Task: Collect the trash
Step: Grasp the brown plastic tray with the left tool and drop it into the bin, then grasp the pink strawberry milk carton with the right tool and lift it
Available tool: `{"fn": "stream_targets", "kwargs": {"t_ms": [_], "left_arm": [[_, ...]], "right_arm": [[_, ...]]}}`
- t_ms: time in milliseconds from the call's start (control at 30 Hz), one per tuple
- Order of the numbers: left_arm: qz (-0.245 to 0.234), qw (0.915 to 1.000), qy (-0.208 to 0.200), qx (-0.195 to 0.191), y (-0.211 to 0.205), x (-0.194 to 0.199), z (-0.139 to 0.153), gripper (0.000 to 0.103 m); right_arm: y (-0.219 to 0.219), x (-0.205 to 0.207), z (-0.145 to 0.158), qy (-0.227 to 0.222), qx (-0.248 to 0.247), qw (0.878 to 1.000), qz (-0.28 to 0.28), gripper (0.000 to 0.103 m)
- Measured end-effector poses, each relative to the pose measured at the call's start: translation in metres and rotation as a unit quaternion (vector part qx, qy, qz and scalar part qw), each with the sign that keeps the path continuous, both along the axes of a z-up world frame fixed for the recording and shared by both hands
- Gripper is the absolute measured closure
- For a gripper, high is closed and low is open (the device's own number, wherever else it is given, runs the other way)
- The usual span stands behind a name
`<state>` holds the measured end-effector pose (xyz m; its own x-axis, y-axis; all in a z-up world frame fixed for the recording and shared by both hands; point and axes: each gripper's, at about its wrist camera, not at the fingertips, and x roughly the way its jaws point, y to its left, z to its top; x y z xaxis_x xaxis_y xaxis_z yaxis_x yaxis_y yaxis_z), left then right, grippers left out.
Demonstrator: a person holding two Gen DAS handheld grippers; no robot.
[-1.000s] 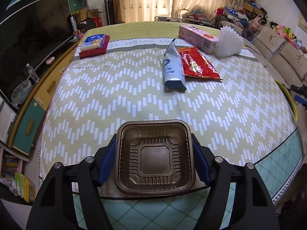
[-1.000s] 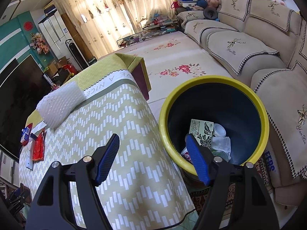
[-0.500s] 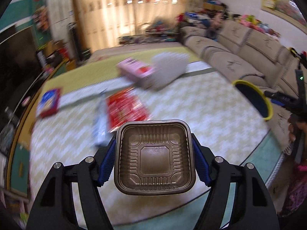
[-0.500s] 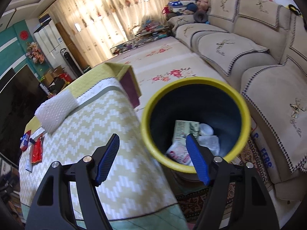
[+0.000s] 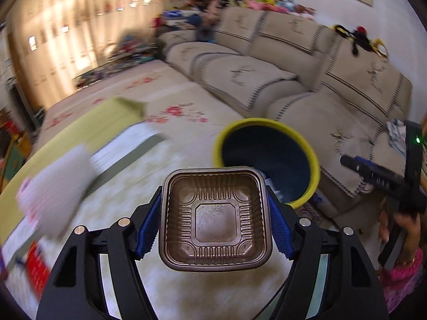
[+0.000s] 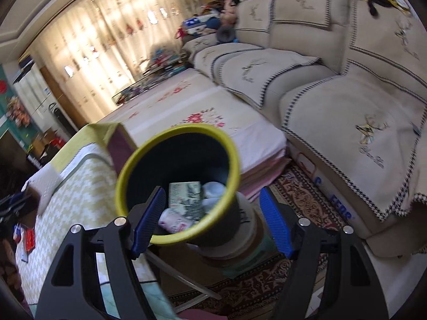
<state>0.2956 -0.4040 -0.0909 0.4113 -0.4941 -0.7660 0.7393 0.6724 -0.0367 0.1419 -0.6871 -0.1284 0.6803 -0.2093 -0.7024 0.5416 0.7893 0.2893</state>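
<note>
The left claw gripped a brown plastic tray, with the yellow-rimmed bin at two o'clock. The right claw stood open and empty above the bin, apparently over its rim.

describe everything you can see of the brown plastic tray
The brown plastic tray is a square, shallow, glossy container with rounded corners, ribbed walls and a flat raised centre panel. It is empty, its open side facing the camera. The blue pads of the left tongs press on its two opposite sides, holding it off the table in front of the yellow-rimmed bin.
</note>
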Motion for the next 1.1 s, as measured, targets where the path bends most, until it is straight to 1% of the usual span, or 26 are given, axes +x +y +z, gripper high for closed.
{"fn": "stream_targets", "kwargs": {"t_ms": [100,267,300,367,433,500,600,667,800,900,967,1067,1100], "left_arm": [[-0.023,0.9997,0.009,0.006,-0.045,0.010,-0.010,0.032],[-0.037,0.9984,0.034,0.025,-0.105,0.028,-0.034,0.031],[-0.039,0.9981,0.039,0.025,-0.115,0.032,-0.039,0.029],[-0.037,0.9981,0.044,0.023,-0.131,0.041,-0.047,0.015],[-0.031,0.9985,0.040,0.023,-0.138,0.046,-0.049,0.015],[-0.027,0.9986,0.043,0.013,-0.136,0.046,-0.045,0.013],[-0.018,0.9992,0.032,-0.014,-0.117,0.041,-0.029,0.011],[-0.006,0.9996,0.006,-0.027,-0.092,0.033,-0.012,0.010],[0.017,0.9979,-0.019,-0.059,-0.039,0.020,0.017,0.007],[0.053,0.9941,-0.049,-0.080,0.017,0.008,0.034,0.006],[0.082,0.9904,-0.069,-0.088,0.057,0.001,0.041,0.005],[0.124,0.9848,-0.083,-0.088,0.117,-0.006,0.045,0.005],[0.143,0.9822,-0.088,-0.083,0.144,-0.008,0.043,0.005]], "right_arm": [[-0.018,-0.012,-0.006,0.003,0.007,1.000,-0.020,0.034],[-0.031,-0.023,-0.014,0.007,0.015,0.999,-0.033,0.033],[-0.032,-0.023,-0.015,0.008,0.017,0.999,-0.034,0.033],[-0.032,-0.023,-0.017,0.011,0.020,0.999,-0.034,0.033],[-0.032,-0.021,-0.019,0.012,0.023,0.999,-0.031,0.033],[-0.031,-0.020,-0.020,0.014,0.023,0.999,-0.027,0.033],[-0.028,-0.016,-0.021,0.017,0.024,0.999,-0.022,0.033],[-0.025,-0.012,-0.022,0.019,0.024,0.999,-0.017,0.033],[-0.012,-0.001,-0.025,0.025,0.023,0.999,0.000,0.032],[0.000,0.008,-0.026,0.032,0.020,0.999,0.017,0.032],[0.012,0.019,-0.025,0.036,0.016,0.999,0.033,0.032],[0.031,0.034,-0.021,0.038,0.008,0.998,0.056,0.032],[0.037,0.040,-0.020,0.038,0.008,0.997,0.063,0.032]]}}
